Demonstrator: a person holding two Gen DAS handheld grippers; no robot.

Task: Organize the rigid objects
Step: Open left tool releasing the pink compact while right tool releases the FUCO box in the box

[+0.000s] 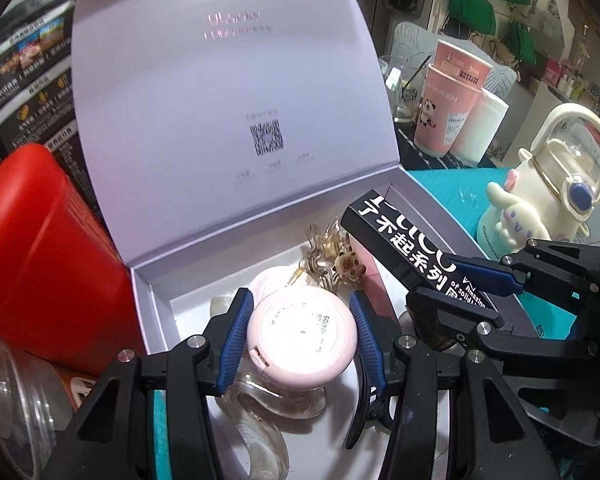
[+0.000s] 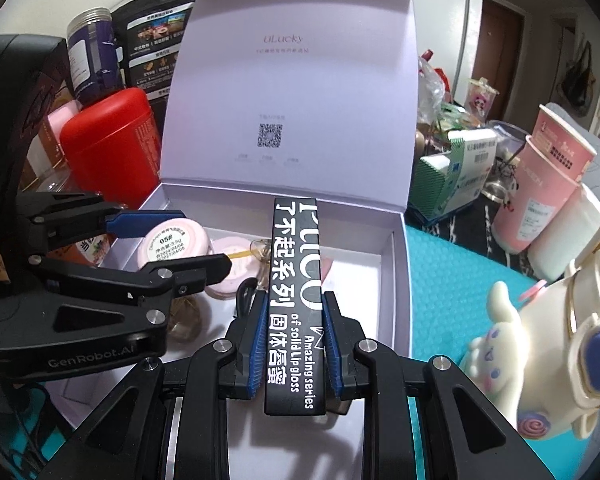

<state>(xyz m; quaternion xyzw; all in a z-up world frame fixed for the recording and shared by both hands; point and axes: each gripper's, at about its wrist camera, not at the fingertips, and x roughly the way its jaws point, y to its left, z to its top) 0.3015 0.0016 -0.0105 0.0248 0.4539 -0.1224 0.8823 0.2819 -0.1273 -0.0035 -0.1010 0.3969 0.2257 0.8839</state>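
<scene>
A pale lilac gift box (image 1: 152,312) (image 2: 396,264) stands with its lid up. My left gripper (image 1: 300,304) (image 2: 204,236) is shut on a round pink compact (image 1: 302,340) (image 2: 172,244), held just over the box's inside. My right gripper (image 2: 294,308) (image 1: 444,276) is shut on a long black lip-gloss carton (image 2: 294,288) (image 1: 404,248) with white lettering, held over the box's right half. Inside the box lie a clear hair claw (image 1: 324,252), another pink compact (image 2: 230,256), a pink item (image 1: 368,276) and a black clip (image 1: 366,400).
A red canister (image 1: 48,256) (image 2: 112,152) stands close against the box's left wall. Pink paper cups (image 1: 448,108) (image 2: 540,196) and a cream cartoon-dog bottle (image 1: 540,200) (image 2: 552,344) stand to the right on a teal mat (image 2: 452,280). Dark packages (image 2: 152,48) and a jar (image 2: 88,56) stand behind.
</scene>
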